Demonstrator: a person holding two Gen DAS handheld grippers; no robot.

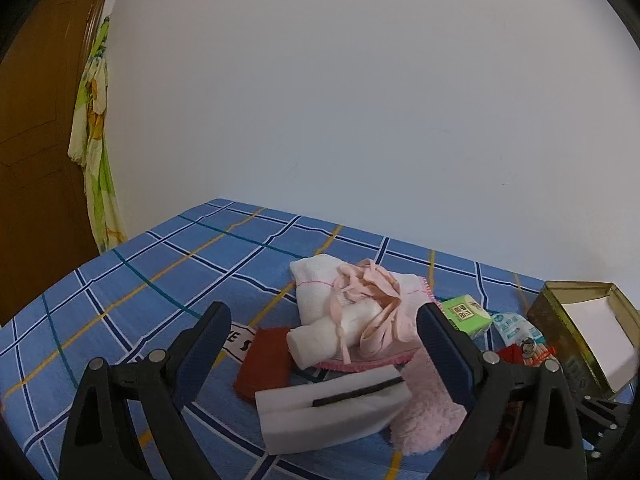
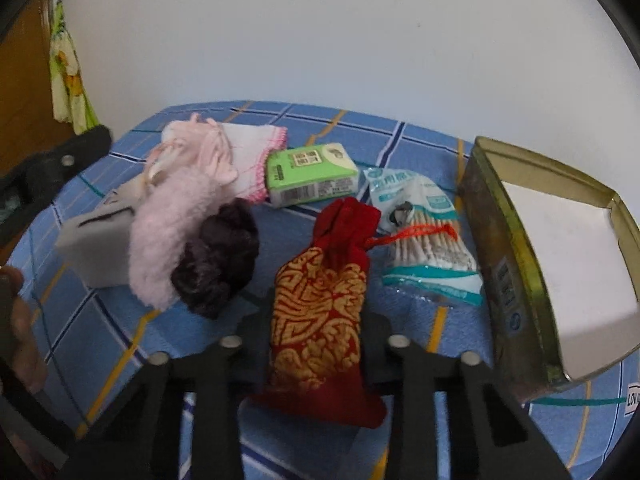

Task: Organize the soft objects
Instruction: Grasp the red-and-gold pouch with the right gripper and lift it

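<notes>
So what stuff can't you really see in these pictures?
- Right wrist view: the right claw tips, hidden behind the red pouch.
- Right wrist view: inside the tin box, only white lining shows; its right end is cut off.
- Left wrist view: the label letters, covered by the red cloth.

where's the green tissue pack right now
In the right wrist view the green tissue pack lies on the blue plaid bedsheet, between the pink-trimmed white cloth on its left and the cotton swab bag on its right.
</notes>
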